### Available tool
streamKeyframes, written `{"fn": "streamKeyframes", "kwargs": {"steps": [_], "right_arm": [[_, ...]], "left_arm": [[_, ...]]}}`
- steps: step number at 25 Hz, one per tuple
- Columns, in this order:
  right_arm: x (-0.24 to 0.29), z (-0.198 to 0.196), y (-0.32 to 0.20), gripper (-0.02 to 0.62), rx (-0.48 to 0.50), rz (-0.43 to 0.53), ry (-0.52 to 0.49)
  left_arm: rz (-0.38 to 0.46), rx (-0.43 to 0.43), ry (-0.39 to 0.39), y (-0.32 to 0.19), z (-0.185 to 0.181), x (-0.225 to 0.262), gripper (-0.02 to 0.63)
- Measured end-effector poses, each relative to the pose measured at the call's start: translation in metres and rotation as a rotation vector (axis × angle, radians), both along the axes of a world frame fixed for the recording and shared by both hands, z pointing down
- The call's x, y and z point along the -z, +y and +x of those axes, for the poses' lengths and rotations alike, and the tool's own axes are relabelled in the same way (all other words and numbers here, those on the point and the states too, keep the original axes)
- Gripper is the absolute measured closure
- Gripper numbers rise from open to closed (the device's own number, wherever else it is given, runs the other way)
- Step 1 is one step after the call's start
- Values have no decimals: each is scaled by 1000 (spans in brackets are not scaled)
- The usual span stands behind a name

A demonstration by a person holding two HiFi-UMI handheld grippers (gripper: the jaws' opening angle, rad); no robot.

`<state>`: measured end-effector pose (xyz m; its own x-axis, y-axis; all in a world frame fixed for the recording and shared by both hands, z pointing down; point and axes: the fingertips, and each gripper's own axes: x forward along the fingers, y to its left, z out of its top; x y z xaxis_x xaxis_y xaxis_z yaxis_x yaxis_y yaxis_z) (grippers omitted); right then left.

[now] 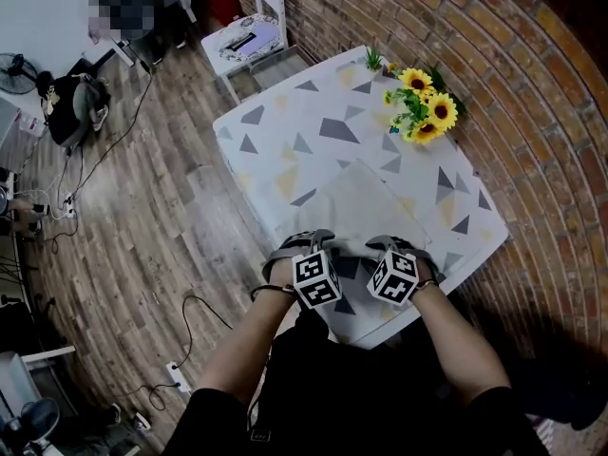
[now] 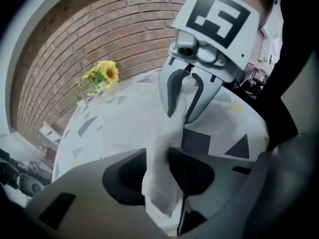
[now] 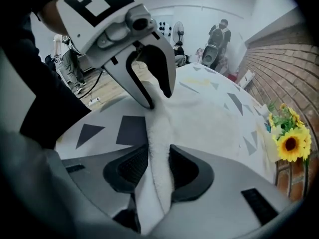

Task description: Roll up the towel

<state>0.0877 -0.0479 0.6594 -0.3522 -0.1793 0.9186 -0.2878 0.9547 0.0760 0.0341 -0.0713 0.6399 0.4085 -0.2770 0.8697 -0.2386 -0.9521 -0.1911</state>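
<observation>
Head view: left gripper point(image 1: 315, 240) and right gripper point(image 1: 394, 245) at the table point(image 1: 285, 131) near edge, jaws released around the towel point(image 1: 366, 198) hem; we judge it soft, light, best pinched there

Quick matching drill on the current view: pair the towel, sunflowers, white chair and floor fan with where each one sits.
Things: 1 towel; 2 sunflowers; 3 white chair; 4 floor fan.
Places: A beyond the table's far end, on the wood floor; B table corner beside the brick wall; C head view's left edge; D spread on the table.
Pairs: 1-D, 2-B, 3-A, 4-C.
</observation>
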Motion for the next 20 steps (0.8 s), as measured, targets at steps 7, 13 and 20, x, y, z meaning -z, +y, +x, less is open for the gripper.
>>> {"fn": "streamKeyframes", "kwargs": {"steps": [7, 13, 20], "right_arm": [[2, -1, -5, 530, -33, -91, -44], [10, 1, 17, 538, -44, -221, -102], [16, 14, 70, 538, 37, -361, -100]], "left_arm": [[52, -131, -74, 21, 9, -3, 447], [28, -155, -95, 34, 16, -16, 426], [-119, -240, -55, 82, 31, -13, 509]]}}
